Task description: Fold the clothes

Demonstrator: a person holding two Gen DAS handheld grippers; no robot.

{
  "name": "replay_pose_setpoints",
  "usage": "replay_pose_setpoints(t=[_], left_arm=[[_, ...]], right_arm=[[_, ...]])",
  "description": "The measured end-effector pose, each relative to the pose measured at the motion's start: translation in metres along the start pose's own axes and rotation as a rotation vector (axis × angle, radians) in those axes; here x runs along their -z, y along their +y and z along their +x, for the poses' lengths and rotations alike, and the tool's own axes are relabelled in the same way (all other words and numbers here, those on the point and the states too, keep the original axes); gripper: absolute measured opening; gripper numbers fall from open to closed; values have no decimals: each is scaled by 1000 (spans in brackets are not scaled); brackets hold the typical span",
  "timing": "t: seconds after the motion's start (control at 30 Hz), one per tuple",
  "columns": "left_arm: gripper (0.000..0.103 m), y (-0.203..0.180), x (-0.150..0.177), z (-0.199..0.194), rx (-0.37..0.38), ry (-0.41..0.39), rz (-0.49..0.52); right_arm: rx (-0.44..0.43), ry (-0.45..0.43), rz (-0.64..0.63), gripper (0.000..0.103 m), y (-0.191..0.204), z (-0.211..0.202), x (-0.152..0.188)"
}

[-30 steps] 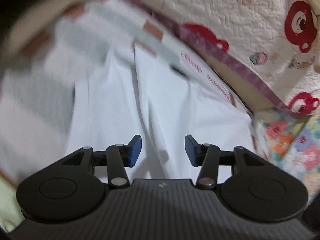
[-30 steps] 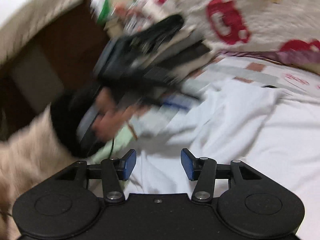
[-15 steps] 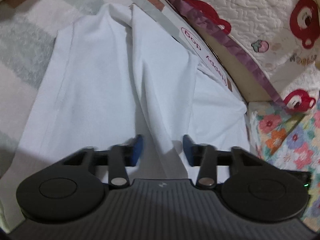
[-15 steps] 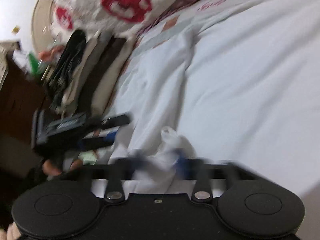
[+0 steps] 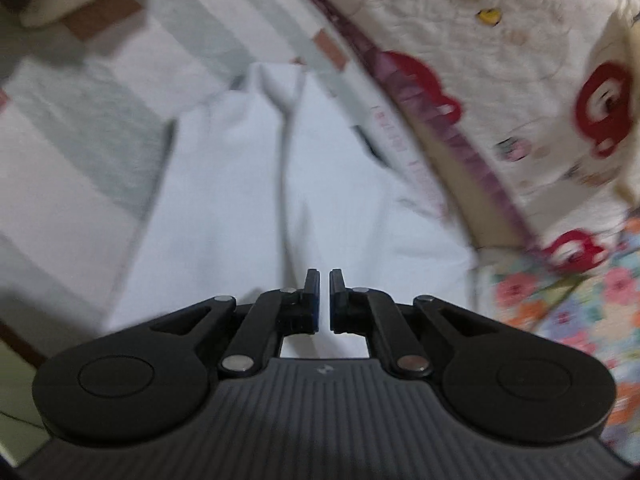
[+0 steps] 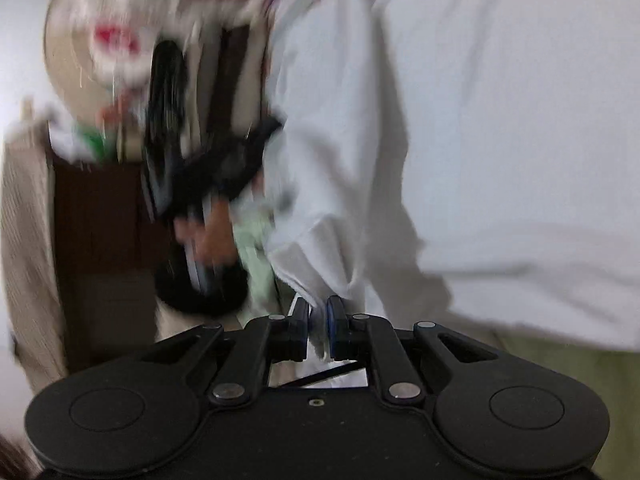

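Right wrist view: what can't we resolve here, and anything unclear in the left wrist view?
- Right wrist view: the dark objects left of the white garment are motion-smeared; identity unreadable.
- Right wrist view: the other gripper and hand are blurred; its finger state cannot be read there.
- Left wrist view: pink lettering on the bedsheet is blurred, illegible.
- Left wrist view: the left gripper body hides the garment's near edge.

You are pinching smooth, matt white cloth (image 6: 460,128) in the right tool (image 6: 318,320), its matt black plastic arms carrying shiny metal pivot pins. Your left tool (image 5: 324,292) is showing ribbed matt plastic above a stitched, puffy quilt (image 5: 500,52).
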State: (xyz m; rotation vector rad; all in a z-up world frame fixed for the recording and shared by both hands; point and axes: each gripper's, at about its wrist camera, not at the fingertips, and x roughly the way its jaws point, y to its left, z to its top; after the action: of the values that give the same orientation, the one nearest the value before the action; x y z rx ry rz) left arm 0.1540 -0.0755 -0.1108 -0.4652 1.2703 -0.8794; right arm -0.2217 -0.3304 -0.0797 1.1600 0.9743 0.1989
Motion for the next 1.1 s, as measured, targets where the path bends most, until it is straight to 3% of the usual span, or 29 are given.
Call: replay_pose_setpoints(t=[0.07, 0.13, 0.2, 0.4, 0.5, 0.6, 0.67, 0.73, 0.83, 1.0, 1.03, 1.1], left_arm=[[6, 1, 1, 0, -8, 4, 8], [16, 1, 2, 0, -16, 8, 12], [35, -1, 4, 2, -21, 9, 22], [47, -9, 5, 2, 3, 3, 57], [50, -14, 5, 9, 12, 12, 80], [51, -16, 5, 14, -53, 17, 111], [51, -19, 3, 9, -152, -25, 167], [51, -19, -1, -5, -250, -101, 223], [53, -15, -9, -23, -368, -204, 287], [54, -10, -14, -11, -503, -205, 446], [54, -10, -15, -5, -509, -198, 479], [54, -6, -21, 7, -446, -184, 469]], right_arm=[[105, 61, -165, 16, 19, 18, 4], [207, 98, -383, 17, 44, 34, 11], [302, 133, -593, 18, 67, 50, 17], [301, 177, -850, 18, 94, 68, 19], [235, 252, -843, 18, 94, 76, 15], [206, 296, -836, 18, 94, 81, 10], [188, 256, -824, 24, 93, 72, 0], [163, 160, -796, 37, 93, 51, -18], [292, 59, -848, 57, 77, 38, -56], [506, -112, -927, 58, 50, 17, -119], [549, -147, -942, 57, 45, 13, -132], [636, -217, -970, 54, 34, 4, -158]])
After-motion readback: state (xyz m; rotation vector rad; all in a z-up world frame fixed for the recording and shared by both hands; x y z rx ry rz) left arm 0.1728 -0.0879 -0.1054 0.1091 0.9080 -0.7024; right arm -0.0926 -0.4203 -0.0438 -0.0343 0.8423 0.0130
